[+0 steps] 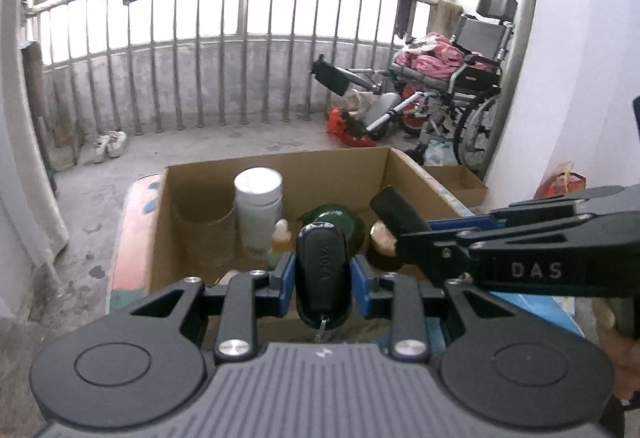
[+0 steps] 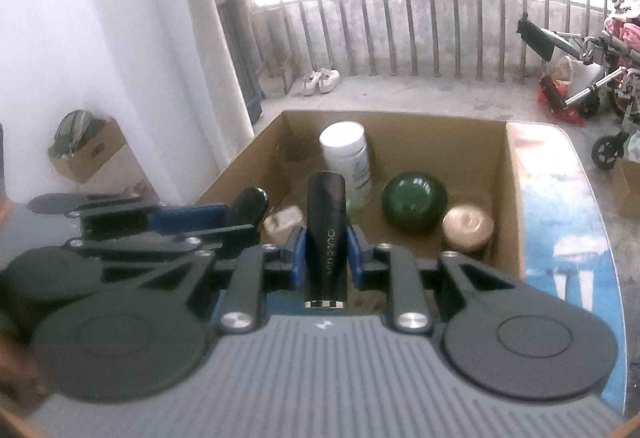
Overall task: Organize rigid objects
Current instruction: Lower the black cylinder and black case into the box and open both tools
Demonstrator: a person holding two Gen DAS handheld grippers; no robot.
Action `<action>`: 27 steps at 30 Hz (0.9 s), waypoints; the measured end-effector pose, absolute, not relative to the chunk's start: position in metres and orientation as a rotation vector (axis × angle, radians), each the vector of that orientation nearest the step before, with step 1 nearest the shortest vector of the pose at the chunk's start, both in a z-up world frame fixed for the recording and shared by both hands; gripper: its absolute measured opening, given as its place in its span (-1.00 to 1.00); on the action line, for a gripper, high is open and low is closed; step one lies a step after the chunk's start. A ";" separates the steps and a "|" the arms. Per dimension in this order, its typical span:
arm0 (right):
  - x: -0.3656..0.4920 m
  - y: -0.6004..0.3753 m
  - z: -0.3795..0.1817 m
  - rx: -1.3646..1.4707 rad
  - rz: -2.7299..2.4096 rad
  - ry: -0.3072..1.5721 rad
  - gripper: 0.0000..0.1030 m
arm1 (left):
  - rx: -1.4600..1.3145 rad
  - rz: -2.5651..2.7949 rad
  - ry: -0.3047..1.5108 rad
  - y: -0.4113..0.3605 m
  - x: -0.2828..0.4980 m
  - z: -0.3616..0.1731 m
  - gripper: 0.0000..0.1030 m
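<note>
Black key fob (image 1: 323, 274) in left tool (image 1: 322, 272)

Matt brown cardboard box (image 2: 508, 198) holds a glossy green jar (image 2: 414, 200) at three o'clock of the smooth white plastic bottle (image 2: 347, 158) (rough concrete floor (image 1: 240, 146) beyond).

"DAS" on right claw (image 1: 394, 238); "YADEA" on key fob (image 1: 324, 270).

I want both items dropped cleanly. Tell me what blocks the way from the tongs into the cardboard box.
The cardboard box is open-topped. The white bottle, green jar and tan lid already fill parts of its floor; bare cardboard shows at the far right of the right wrist view.
</note>
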State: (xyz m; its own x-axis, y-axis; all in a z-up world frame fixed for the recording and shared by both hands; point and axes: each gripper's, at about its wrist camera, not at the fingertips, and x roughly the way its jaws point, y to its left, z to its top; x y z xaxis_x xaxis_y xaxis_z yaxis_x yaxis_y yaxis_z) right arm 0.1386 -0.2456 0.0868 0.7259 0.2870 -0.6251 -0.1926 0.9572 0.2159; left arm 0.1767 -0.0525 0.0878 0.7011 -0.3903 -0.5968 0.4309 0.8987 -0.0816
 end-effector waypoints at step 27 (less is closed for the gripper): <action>0.235 -0.292 0.007 0.231 0.235 0.939 -0.55 | 0.067 -0.496 0.879 -0.082 0.267 0.015 -0.14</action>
State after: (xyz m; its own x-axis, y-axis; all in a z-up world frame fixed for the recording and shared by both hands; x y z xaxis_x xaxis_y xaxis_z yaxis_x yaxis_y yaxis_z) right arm 0.2350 -0.2920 0.0065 0.5685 0.2982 -0.7667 -0.0983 0.9499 0.2965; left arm 0.2669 -0.0819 0.0151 0.5322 -0.3889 -0.7520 0.4426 0.8850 -0.1445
